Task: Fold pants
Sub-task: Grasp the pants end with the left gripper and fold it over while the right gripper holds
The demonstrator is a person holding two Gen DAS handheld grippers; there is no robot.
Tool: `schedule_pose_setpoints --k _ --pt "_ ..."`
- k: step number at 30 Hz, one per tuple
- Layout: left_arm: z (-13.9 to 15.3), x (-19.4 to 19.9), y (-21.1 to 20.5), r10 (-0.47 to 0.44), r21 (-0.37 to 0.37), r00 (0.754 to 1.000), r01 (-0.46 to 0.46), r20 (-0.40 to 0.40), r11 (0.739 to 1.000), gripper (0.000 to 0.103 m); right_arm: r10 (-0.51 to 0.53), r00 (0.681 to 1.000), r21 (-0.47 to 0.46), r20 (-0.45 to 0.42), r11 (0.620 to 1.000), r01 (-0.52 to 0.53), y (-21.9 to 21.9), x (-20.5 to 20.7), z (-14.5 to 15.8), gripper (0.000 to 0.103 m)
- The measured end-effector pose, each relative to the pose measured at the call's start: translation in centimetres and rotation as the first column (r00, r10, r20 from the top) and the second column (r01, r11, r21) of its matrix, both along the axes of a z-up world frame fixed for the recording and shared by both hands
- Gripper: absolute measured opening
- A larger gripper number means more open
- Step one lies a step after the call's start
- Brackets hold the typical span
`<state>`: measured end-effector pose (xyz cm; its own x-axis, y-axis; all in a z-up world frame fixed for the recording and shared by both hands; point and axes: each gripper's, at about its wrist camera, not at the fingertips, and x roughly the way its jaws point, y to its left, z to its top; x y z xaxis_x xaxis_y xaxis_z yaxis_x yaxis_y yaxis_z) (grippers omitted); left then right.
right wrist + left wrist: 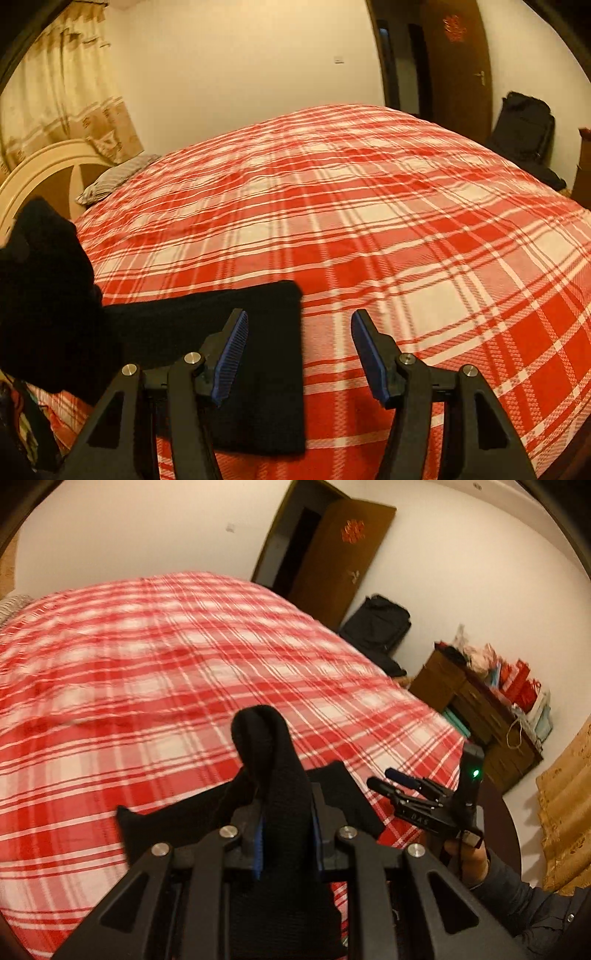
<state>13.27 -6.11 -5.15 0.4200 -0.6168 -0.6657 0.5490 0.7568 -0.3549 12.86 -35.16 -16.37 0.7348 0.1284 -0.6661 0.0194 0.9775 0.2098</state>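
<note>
The black pants (258, 354) lie on the near edge of a bed with a red and white plaid cover (369, 221). My left gripper (286, 834) is shut on a bunched fold of the pants (266, 760) and holds it raised above the bed; the rest trails down flat (177, 819). That raised bunch shows at the left of the right wrist view (40, 295). My right gripper (299, 354) is open and empty, just above the right edge of the flat part. It also shows in the left wrist view (397, 779).
A wooden headboard (33, 173) and a grey pillow (114, 177) are at the bed's far left. A brown door (340, 561), a black suitcase (380, 622) and a wooden dresser with red bags (491, 709) stand to the right. Curtains (569, 812) hang nearby.
</note>
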Motion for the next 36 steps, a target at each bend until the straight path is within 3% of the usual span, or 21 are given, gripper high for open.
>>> schedule_pose_setpoints --k 6,15,17,21,23,28,30,33,36 --pt "-2.8 1.9 -4.4 0.007 0.026 0.998 -0.006 -0.058 1.0 0.02 -0.035 0.999 0.023 -0.007 0.999 0.035 -1.1 0.2 -0.4 0.06" --pt "-5.5 1.9 -9.3 -0.012 0.09 0.998 0.016 -0.054 0.996 0.027 -0.034 0.999 0.088 -0.034 0.995 0.037 -2.1 0.7 -1.4 0.061" --pt "-5.0 1.3 -9.2 -0.021 0.086 0.999 0.023 -0.025 0.996 0.031 -0.044 0.998 0.093 -0.037 0.995 0.047 -2.3 0.7 -1.5 0.061" --pt "-3.6 -0.2 -7.8 0.007 0.092 0.997 -0.013 0.074 0.996 0.056 -0.023 0.999 0.131 -0.047 0.991 0.029 -2.2 0.4 -1.1 0.06" --pt "-3.5 -0.5 -7.2 0.028 0.107 0.994 -0.039 0.101 0.994 0.061 0.008 1.0 0.144 -0.024 0.99 -0.004 -1.5 0.1 -0.3 0.06" --pt "-4.0 -1.0 -4.2 0.094 0.088 0.989 -0.104 0.11 0.991 0.067 0.11 0.994 0.119 0.028 0.987 -0.113 1.6 -1.2 1.7 0.061" --pt "-4.5 -1.0 -3.1 0.128 0.091 0.985 -0.139 0.115 0.986 0.072 0.138 0.99 0.096 0.004 0.986 -0.137 2.5 -1.0 1.2 0.061" --pt "-5.6 -0.8 -2.1 0.167 0.145 0.975 -0.188 0.148 0.971 0.072 0.127 0.989 0.077 -0.071 0.99 -0.121 3.2 -0.1 -0.8 0.061" --pt "-6.8 -0.2 -0.9 0.206 0.173 0.967 -0.231 0.149 0.957 0.075 0.136 0.981 0.132 -0.136 0.984 -0.118 2.8 0.7 -2.5 0.061"
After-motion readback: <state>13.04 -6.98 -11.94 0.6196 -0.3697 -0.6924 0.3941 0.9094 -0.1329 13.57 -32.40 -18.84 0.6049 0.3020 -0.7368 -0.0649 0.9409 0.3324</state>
